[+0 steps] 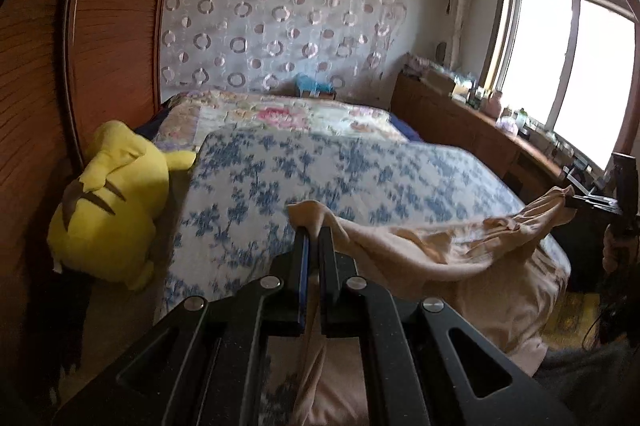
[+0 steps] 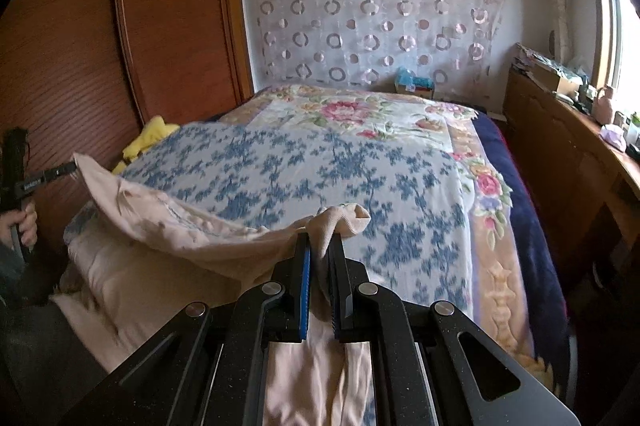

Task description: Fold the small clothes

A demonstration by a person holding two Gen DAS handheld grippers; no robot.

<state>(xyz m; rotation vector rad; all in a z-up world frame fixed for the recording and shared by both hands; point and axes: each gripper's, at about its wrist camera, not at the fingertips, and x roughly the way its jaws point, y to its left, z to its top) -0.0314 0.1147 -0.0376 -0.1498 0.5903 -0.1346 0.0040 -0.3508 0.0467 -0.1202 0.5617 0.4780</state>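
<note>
A pale peach garment (image 1: 404, 246) hangs stretched between both grippers above the near end of the bed. My left gripper (image 1: 314, 232) is shut on one corner of it, cloth bunched over its tips. The right gripper (image 1: 572, 201) shows at the far right of the left wrist view, pinching the other corner. In the right wrist view my right gripper (image 2: 320, 240) is shut on the garment (image 2: 176, 222), and the left gripper (image 2: 68, 167) holds the far corner at the left edge, with a hand (image 2: 24, 226) on its handle. The lower part of the garment drapes toward me.
The bed carries a blue-and-white floral cover (image 1: 320, 169) over a flowered quilt (image 2: 360, 113). A yellow plush toy (image 1: 108, 201) lies at the bed's left side against a wooden wardrobe (image 1: 60, 65). A cluttered wooden sideboard (image 1: 480, 117) runs under the window on the right.
</note>
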